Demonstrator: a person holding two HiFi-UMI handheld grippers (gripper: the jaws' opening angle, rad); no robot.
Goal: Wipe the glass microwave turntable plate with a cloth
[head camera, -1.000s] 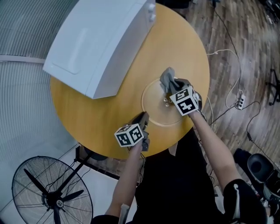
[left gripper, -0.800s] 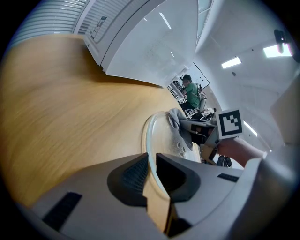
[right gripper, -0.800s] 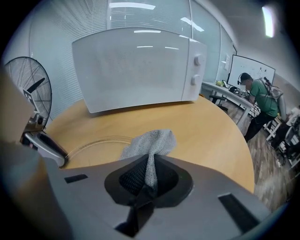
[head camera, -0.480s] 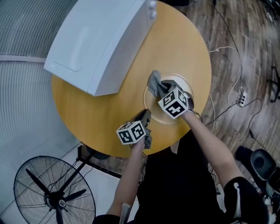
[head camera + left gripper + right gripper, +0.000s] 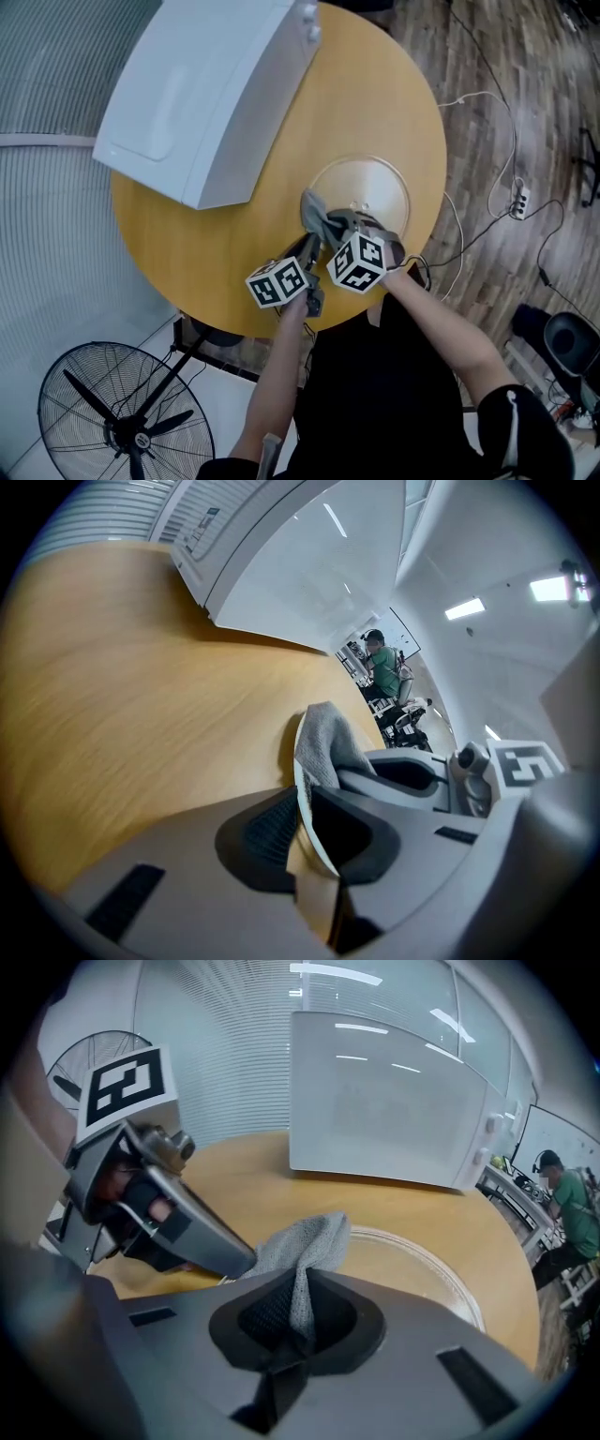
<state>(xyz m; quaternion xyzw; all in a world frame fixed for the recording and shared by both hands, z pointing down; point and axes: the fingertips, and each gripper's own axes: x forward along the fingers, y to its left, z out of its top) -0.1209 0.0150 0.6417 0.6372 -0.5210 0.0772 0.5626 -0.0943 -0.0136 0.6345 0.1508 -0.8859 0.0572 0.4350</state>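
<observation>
The round glass turntable plate [image 5: 370,187] lies on the wooden table [image 5: 216,244], in front of the white microwave [image 5: 206,94]. My left gripper [image 5: 312,242] is shut on the plate's near left rim [image 5: 302,794], and its jaws have just been closing a touch further on it. My right gripper [image 5: 333,230] is shut on a grey cloth [image 5: 317,214]. The cloth [image 5: 305,1241] is bunched on the plate's near left edge, close beside the left gripper's fingers [image 5: 192,1232]. In the right gripper view the rest of the plate [image 5: 422,1260] spreads out to the right.
The microwave [image 5: 384,1101] stands closed at the table's far left. A floor fan [image 5: 122,422] stands below the table's near left edge. Cables and a power strip [image 5: 514,202] lie on the wooden floor to the right. A person [image 5: 382,663] sits far off.
My right gripper has dragged the cloth across the plate from its far side to its near left edge, ending next to the left gripper. The left gripper has stayed put.
</observation>
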